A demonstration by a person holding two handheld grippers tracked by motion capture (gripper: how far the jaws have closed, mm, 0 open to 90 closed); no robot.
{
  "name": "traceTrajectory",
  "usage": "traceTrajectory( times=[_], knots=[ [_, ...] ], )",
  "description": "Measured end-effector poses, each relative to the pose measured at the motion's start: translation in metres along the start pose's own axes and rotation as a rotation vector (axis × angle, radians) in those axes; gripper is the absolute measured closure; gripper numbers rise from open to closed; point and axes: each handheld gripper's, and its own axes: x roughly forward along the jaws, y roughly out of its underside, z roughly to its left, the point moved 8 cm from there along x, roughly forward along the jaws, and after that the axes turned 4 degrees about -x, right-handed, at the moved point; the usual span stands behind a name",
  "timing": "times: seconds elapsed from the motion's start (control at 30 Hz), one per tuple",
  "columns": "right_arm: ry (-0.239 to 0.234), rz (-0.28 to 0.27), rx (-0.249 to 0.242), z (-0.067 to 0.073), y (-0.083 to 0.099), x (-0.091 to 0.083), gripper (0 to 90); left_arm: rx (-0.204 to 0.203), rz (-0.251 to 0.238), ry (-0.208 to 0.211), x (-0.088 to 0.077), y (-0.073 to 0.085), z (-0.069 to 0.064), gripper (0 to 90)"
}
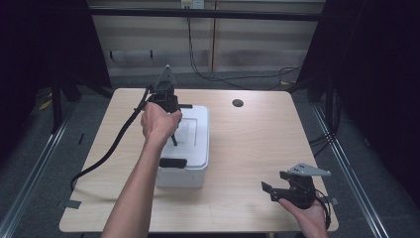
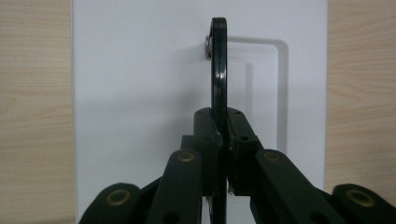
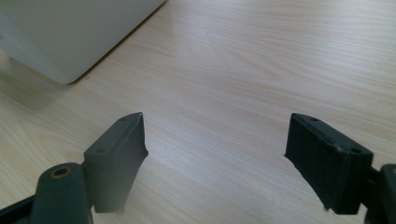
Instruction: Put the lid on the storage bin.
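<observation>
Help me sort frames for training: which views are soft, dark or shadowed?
High view: dim surroundings, table evenly lit, mildly grainy. Left gripper view: the handle casts a soft shadow on the white lid; the nearest jaw links blur. Right gripper view: the box corner shadows the wood; the left fingertip looks soft.

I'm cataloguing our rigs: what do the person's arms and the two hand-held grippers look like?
Both arms are bare, no sleeves or gloves visible. Each hand-held gripper, left and right, is black with linkage arms joined by brass-coloured pivots and blocky jaw pads. Each carries a grey three-cornered plate on top. A thick black cable trails from the left one; thinner black cabling hangs from the right.
</observation>
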Motion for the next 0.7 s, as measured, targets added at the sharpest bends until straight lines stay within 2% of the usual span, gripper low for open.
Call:
traceTrajectory(
  times=[0.4, 0.57, 0.7],
  knots=[
    [0.002, 0.001, 0.002, 0.0000, 0.0001, 0.0003, 19.4, 0.013, 0.003, -0.007, 0.0016, 0.0002, 0.0004, 84.6],
    [0.002, 0.002, 0.001, -0.0004, 0.0003, 0.0003, 19.4, 0.007, -0.007, -0.013, 0.0038, 0.0000, -0.0001, 84.6],
    [0.003, 0.002, 0.003, -0.0003, 0.0002, 0.0004, 19.3, 0.022, 0.011, -0.010, 0.0036, 0.0007, 0.0002, 84.6]
  ],
)
